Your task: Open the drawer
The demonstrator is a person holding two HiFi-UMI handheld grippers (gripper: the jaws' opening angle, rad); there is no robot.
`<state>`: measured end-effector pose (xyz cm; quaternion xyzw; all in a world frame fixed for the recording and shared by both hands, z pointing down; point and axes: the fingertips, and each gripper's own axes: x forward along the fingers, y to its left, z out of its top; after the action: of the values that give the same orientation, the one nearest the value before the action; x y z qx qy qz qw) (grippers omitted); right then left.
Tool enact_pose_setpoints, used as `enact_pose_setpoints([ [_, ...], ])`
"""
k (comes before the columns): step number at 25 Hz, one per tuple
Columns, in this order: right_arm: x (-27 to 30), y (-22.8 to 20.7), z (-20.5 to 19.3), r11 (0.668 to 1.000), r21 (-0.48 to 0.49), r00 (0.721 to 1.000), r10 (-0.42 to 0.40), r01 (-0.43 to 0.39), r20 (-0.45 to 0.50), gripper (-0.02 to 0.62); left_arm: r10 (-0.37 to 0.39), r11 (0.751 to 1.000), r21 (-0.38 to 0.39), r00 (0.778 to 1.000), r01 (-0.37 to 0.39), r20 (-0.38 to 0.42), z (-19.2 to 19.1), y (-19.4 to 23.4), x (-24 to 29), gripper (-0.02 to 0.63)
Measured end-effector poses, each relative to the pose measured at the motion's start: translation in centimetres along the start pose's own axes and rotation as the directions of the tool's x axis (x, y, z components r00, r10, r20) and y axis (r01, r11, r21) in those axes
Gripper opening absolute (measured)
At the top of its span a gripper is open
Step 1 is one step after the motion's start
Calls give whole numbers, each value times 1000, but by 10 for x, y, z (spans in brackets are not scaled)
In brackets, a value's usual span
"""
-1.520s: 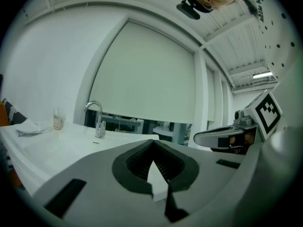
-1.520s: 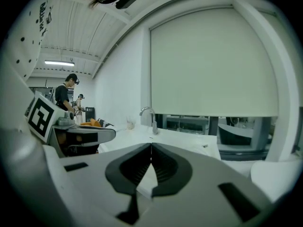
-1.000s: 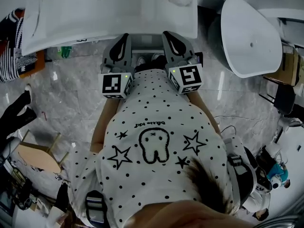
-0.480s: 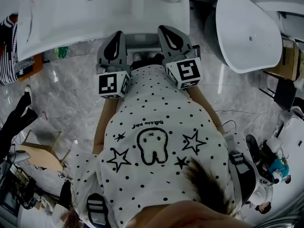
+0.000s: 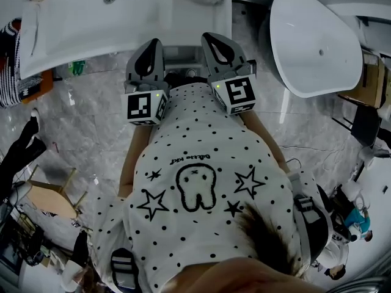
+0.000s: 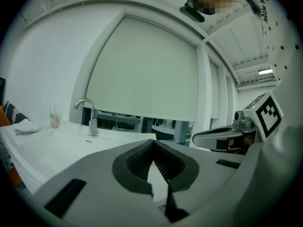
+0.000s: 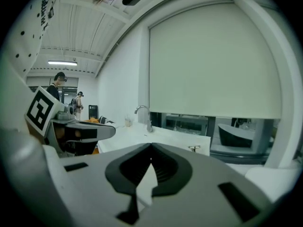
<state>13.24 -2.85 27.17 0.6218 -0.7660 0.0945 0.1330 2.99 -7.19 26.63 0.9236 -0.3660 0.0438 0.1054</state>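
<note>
Left gripper view: left gripper [image 6: 152, 142] jaws together, nothing btwn | right gripper [image 7: 151, 145] jaws together, nothing btwn

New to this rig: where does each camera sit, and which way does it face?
Head view: on the head, facing steeply down: white basin counter, left gripper, right gripper, dotted white shirt.
Left gripper view: on it, along shut jaws; curved chrome tap, right gripper.
Right gripper view: likewise; tap, left gripper.
Shared: tap, counter.
</note>
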Motion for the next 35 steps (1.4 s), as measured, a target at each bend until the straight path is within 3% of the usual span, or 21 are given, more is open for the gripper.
enact_pose_setpoints([
  [6,-12,-10,-15,1000,-8,1000,-8,8,16,14,-28,1000,13,999,28,-22,-19,-24,4,3],
  [15,-34,-22,-20,1000,9,999,-30,30,21,14,-39,999,22,999,39,-10,-18,-44,4,3],
  [35,-50,-19,-28,999,10,999,-34,34,26,14,-38,999,23,999,37,2,-22,-55,-7,3],
])
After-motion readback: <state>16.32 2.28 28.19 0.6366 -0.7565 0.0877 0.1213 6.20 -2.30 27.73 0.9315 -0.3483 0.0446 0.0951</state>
